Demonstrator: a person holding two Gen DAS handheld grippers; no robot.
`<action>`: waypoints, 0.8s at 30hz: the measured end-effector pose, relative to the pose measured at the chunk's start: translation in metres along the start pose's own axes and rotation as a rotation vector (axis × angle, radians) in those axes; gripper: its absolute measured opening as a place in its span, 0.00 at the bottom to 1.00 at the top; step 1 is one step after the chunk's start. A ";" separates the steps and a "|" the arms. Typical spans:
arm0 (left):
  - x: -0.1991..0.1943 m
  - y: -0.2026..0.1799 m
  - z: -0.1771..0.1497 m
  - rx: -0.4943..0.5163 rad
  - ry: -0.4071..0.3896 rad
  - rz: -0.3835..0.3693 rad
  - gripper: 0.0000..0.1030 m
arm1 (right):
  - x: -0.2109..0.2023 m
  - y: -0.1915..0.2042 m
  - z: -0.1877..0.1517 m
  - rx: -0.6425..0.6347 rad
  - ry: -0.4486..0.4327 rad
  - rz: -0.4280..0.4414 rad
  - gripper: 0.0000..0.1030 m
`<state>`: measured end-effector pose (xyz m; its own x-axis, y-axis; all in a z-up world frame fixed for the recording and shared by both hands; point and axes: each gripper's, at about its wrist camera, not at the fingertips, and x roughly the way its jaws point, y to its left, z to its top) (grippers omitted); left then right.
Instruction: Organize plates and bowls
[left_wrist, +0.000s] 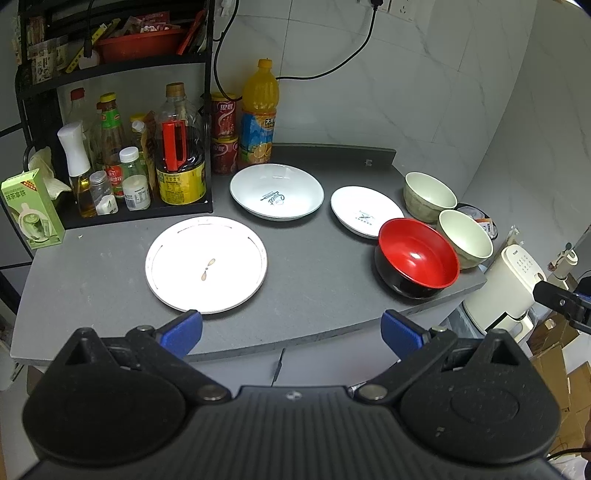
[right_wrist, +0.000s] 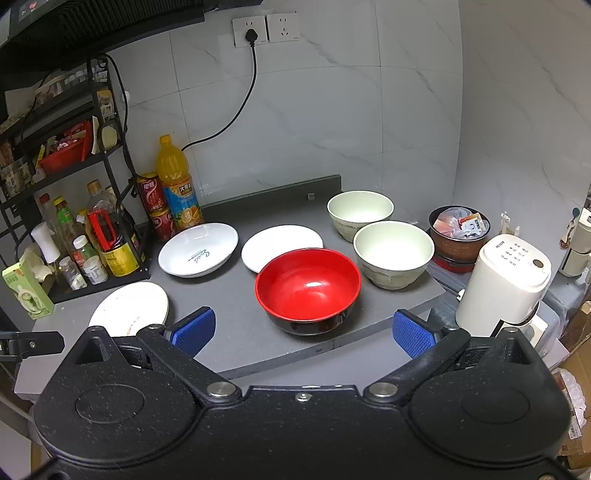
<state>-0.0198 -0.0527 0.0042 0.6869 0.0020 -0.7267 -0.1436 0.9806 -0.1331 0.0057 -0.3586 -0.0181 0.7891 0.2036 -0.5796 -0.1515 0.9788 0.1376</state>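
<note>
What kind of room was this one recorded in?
Most likely a home kitchen: a condiment rack of oil and sauce bottles, plates and bowls like the red bowl on a grey countertop, tiled wall behind.

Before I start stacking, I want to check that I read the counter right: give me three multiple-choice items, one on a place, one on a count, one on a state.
1. Where does the red bowl stand?
A. on the shelf rack
B. at the front edge of the counter, ahead of the right claw
C. inside a green bowl

2. How many pale green bowls are on the counter?
A. one
B. two
C. four

3. How is the left claw?
A. open and empty
B. shut on a plate
C. shut on a bottle

Answers:
1 B, the right wrist view shows it just beyond the right claw, near the counter edge.
2 B, a back green bowl and a front green bowl stand side by side.
3 A, its blue pads are spread wide with nothing between them.
</note>
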 end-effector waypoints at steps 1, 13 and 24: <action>0.000 0.000 -0.001 0.000 0.000 0.001 0.99 | 0.000 0.000 0.000 0.001 0.001 0.001 1.00; 0.001 0.002 -0.005 -0.021 0.013 0.014 0.99 | 0.000 0.000 0.001 0.013 0.021 0.010 1.00; 0.000 -0.001 -0.006 -0.032 0.016 0.021 0.99 | 0.000 -0.008 0.004 -0.003 0.038 0.005 1.00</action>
<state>-0.0241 -0.0547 0.0007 0.6722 0.0191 -0.7401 -0.1804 0.9738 -0.1388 0.0086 -0.3665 -0.0160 0.7652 0.2096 -0.6087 -0.1575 0.9777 0.1386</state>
